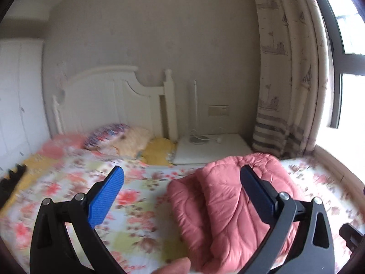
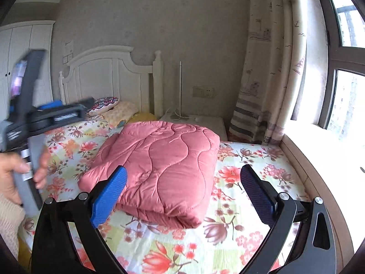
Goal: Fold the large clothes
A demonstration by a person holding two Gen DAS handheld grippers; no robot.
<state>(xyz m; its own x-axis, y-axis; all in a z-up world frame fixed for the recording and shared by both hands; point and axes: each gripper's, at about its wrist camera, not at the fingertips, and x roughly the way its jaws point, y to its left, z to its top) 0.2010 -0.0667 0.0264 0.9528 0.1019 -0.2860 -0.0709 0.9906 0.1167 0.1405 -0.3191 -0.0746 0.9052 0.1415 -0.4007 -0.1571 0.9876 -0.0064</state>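
Floral bedsheet [image 2: 239, 233] carries the folded pink quilted garment [image 2: 159, 164], lying flat mid-bed. My right gripper [image 2: 183, 191] hovers near it, jaws wide apart; my left gripper [image 1: 182, 189] likewise gapes, holding nothing.

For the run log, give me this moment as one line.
pink quilt: folded on bed | left tool: open | right tool: open

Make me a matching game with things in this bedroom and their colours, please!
Things:
1. quilt
2. headboard
3. claw pads
4. curtain hem

Colours:
A. white
B. grey stripes
C. pink
D. blue

Pairs: 1-C, 2-A, 3-D, 4-B
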